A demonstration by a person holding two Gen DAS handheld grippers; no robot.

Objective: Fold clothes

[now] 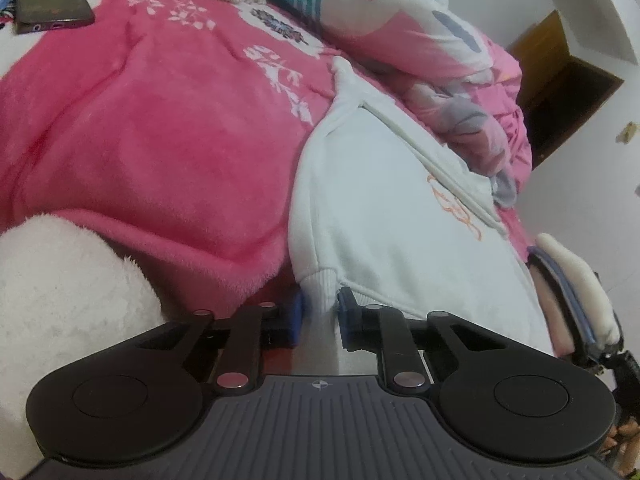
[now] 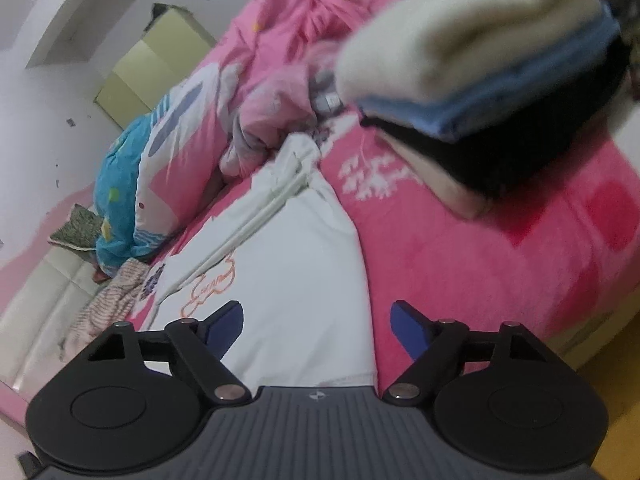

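A white sweatshirt (image 1: pixel 384 216) lies spread on a bed covered by a pink fleece blanket (image 1: pixel 160 140), with a rumpled pink patterned quilt (image 1: pixel 460 80) just beyond it. In the left wrist view, the left tongs (image 1: pixel 320 312) are pinched onto the ribbed cuff (image 1: pixel 318 284) at the near end of a sleeve, the blue pads pressing the fabric from both sides, likely to lift that sleeve across the body for a fold. In the right wrist view, the right tongs (image 2: pixel 316 330) hover with jaws wide apart over the sweatshirt's near edge, gripping nothing; the hem lies between them, so they seem poised to take hold. A dark phone (image 1: pixel 52 0) rests on the blanket, well away from the garment.
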